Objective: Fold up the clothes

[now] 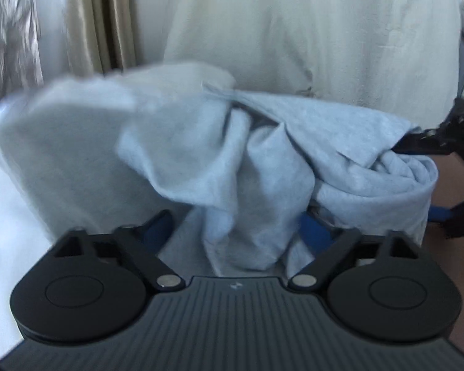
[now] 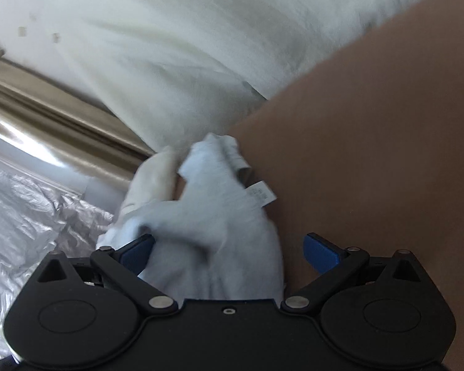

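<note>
A light blue-grey garment [image 1: 232, 154] is bunched up in front of a person's cream top [image 1: 294, 31]. My left gripper [image 1: 235, 232] stands open, its blue pads [image 1: 312, 232] wide apart, with a hanging fold of the garment between them. At the right edge of the left wrist view, my right gripper [image 1: 431, 179] straddles the rolled end of the cloth. In the right wrist view the garment [image 2: 207, 216] lies between the fingers of the right gripper [image 2: 230, 253], which is open. Bare table shows beside its right pad [image 2: 321, 253]. A white care label [image 2: 259, 193] sticks out.
A brown table top [image 2: 386, 123] fills the right side. Beige curtains [image 1: 99, 21] hang at the back left. Crinkled silver sheeting [image 2: 21, 201] lies at the lower left. The person's torso stands close behind the garment. Both views are motion-blurred.
</note>
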`<action>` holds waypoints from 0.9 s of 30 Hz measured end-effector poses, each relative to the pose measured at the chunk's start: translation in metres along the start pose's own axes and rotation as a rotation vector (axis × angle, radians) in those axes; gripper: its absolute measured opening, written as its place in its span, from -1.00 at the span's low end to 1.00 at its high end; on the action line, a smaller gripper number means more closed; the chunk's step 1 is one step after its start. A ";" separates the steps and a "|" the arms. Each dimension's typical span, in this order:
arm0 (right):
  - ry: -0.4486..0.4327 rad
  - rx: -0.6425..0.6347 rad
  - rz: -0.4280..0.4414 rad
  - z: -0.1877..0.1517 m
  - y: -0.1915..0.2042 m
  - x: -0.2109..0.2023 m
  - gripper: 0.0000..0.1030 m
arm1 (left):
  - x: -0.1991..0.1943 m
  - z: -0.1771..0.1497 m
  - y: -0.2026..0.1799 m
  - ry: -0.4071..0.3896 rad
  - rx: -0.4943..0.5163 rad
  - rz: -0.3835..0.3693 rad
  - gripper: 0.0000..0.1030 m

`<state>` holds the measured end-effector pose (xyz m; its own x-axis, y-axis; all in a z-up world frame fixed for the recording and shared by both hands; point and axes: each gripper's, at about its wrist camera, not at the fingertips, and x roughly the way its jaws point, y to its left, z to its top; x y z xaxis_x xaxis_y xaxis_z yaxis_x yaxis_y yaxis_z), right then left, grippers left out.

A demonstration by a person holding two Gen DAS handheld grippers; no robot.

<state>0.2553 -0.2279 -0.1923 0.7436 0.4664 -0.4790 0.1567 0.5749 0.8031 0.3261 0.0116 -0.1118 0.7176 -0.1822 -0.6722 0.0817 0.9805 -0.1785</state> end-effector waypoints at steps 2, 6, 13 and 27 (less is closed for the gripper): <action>0.046 -0.039 0.027 -0.003 0.005 0.015 0.39 | 0.011 -0.003 0.006 0.028 -0.057 -0.043 0.03; 0.075 -0.161 0.035 -0.022 0.025 0.028 -0.10 | 0.010 -0.007 0.004 0.006 -0.054 -0.086 -0.09; 0.034 -0.233 0.094 -0.043 0.044 -0.005 -0.43 | -0.010 -0.008 -0.009 -0.024 -0.040 -0.206 -0.68; -0.132 -0.539 0.083 -0.071 0.062 -0.202 -0.46 | -0.179 -0.052 -0.136 -0.112 0.198 -0.405 -0.68</action>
<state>0.0690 -0.2390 -0.0711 0.8196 0.4567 -0.3461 -0.2346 0.8185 0.5245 0.1502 -0.0931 -0.0042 0.6702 -0.5546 -0.4931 0.4933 0.8294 -0.2624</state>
